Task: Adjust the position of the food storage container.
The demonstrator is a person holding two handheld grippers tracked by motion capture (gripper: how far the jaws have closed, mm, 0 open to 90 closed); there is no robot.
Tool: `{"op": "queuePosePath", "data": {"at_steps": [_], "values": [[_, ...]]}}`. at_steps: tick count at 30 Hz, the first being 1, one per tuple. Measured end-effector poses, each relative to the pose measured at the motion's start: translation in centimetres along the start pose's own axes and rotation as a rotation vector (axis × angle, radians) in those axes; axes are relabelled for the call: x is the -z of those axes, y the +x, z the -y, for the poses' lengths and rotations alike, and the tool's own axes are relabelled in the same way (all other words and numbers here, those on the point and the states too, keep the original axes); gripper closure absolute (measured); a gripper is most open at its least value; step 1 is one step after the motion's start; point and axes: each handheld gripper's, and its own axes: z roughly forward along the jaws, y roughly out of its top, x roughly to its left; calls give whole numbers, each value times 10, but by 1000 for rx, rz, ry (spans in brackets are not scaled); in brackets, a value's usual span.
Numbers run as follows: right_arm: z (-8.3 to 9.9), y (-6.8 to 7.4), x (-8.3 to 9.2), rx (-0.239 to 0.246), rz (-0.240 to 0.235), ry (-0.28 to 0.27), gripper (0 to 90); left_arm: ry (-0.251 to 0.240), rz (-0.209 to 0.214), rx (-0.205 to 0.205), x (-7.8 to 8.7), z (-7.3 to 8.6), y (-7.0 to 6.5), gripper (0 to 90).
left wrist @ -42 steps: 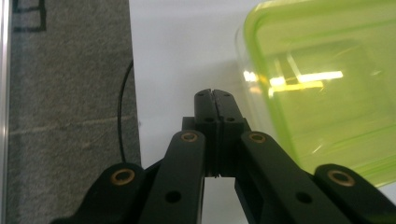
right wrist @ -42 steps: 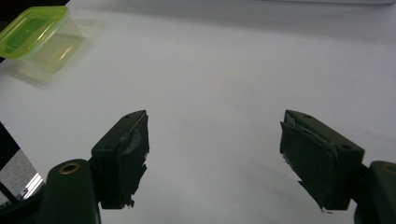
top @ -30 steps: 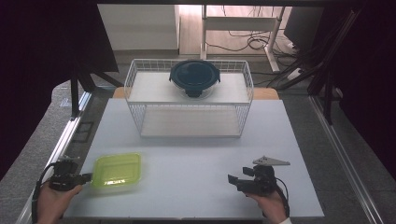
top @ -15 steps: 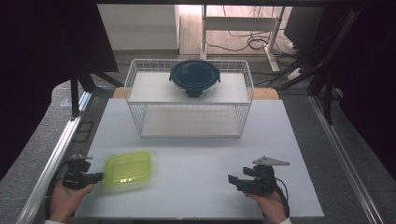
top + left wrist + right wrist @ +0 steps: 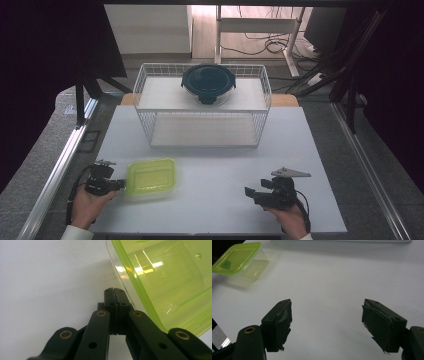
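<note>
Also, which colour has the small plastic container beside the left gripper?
The container is translucent lime green; the left gripper view shows it best.

Item: container (image 5: 151,175), one piece. Translucent lime-green plastic, rectangular with rounded corners, shallow, with a thicker green rim around its top and clear, paler walls below. Moulded inner panel visible through the plastic in the left gripper view (image 5: 170,282). State: whole, nothing seen inside. Pose: long side roughly along the desk's (image 5: 215,200) near edge, slightly tilted. Location: near-left part of the white desk, close to the near edge, inboard of the left edge.
</note>
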Motion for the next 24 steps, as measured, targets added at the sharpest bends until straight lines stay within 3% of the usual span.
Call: {"op": "queuePosePath", "data": {"at_steps": [10, 24], "values": [[0, 0, -1, -1, 1, 3, 239, -1, 18, -32, -10, -13, -14, 899], [0, -1, 0, -1, -1, 8, 239, -1, 68, -110, -31, -40, -54, 899]]}}
